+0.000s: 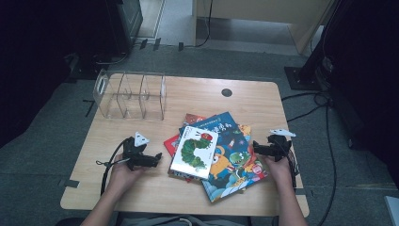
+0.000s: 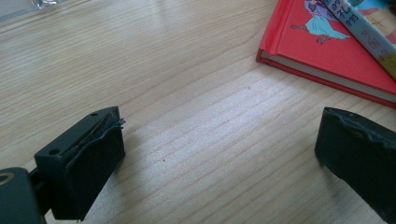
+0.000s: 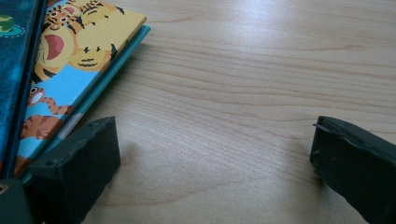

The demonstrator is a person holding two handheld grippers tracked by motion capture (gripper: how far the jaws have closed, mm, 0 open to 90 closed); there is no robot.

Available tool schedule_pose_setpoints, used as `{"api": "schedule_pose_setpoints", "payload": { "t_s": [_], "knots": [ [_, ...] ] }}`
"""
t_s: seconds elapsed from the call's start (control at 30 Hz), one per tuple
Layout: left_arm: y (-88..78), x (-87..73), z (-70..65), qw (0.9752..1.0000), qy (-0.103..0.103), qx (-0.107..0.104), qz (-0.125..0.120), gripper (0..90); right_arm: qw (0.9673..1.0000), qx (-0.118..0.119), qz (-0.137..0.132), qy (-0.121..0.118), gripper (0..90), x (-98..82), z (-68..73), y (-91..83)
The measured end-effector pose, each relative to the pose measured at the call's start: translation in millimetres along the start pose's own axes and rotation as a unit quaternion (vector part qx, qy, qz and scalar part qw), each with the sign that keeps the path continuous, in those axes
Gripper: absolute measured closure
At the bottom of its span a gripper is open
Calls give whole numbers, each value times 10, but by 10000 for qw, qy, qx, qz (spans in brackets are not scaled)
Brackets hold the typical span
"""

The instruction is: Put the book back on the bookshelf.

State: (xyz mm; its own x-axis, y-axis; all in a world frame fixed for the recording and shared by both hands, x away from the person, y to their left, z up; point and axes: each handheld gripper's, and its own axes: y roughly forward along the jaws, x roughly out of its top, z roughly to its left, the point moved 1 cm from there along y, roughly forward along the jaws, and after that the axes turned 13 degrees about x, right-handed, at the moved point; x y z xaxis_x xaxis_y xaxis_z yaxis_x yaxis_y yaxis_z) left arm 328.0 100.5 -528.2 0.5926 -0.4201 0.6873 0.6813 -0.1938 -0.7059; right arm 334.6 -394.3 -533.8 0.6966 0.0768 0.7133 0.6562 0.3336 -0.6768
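Observation:
A loose pile of picture books lies in the middle of the wooden table (image 1: 188, 94). On top is a white book with a green caterpillar (image 1: 194, 151), over a large blue book (image 1: 233, 155) and a red book (image 1: 173, 143). My left gripper (image 1: 155, 157) rests just left of the pile and points at it. In the left gripper view it (image 2: 222, 135) is open over bare wood, with the red book (image 2: 327, 51) ahead at the upper right. My right gripper (image 1: 256, 148) sits at the pile's right edge. In the right gripper view it (image 3: 215, 135) is open and empty, beside a tiger-covered book (image 3: 70, 56).
A clear plastic rack (image 1: 129, 96) with several upright slots stands at the table's back left. A dark round cable hole (image 1: 227, 92) is set in the back right of the tabletop. Cables trail on the floor to the right of the table.

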Motion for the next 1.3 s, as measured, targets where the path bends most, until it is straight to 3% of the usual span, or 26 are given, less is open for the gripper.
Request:
{"api": "schedule_pose_setpoints", "payload": {
  "t_s": [0.43, 0.57, 0.6, 0.67, 0.73, 0.8, 0.87, 1.0, 1.17, 1.3],
  "knots": [
    [-3, 2, 2, 10000, -18, 15, 12, 21, 10000, 2, -3, 10, 9, 15, 1, 15],
    [-43, 12, 39, 10000, -50, 50, 12, 107, 10000, 11, 3, 1, 13, 16, 0, 13],
    [-48, 14, 50, 10000, -22, 15, 39, 177, 10000, 28, -15, -8, 122, 24, 1, -11],
    [-54, 30, 50, 9999, 22, 3, 125, 178, 10000, 56, -26, -18, 162, 28, 2, -31],
    [-64, 56, 48, 9996, 121, -67, 255, 181, 10000, 79, 20, -26, 191, 35, 1, -41],
    [-90, 71, 58, 9990, 233, -185, 328, 212, 9998, 163, 75, -67, 281, 49, 1, -63],
    [-110, 87, 77, 9983, 220, -334, 423, 262, 9996, 260, 86, -18, 330, 57, -5, -91],
    [-149, 130, 149, 9958, -66, -661, 630, 267, 9996, 264, 107, -48, 378, 89, -10, -152],
    [-210, 188, 215, 9932, -331, -982, 539, 262, 9982, 596, -61, -24, 476, 127, 41, -248],
    [-249, 243, 229, 9925, -412, -1040, 485, 185, 9969, 761, -116, -162, 538, 141, 131, -292]
  ]
}}
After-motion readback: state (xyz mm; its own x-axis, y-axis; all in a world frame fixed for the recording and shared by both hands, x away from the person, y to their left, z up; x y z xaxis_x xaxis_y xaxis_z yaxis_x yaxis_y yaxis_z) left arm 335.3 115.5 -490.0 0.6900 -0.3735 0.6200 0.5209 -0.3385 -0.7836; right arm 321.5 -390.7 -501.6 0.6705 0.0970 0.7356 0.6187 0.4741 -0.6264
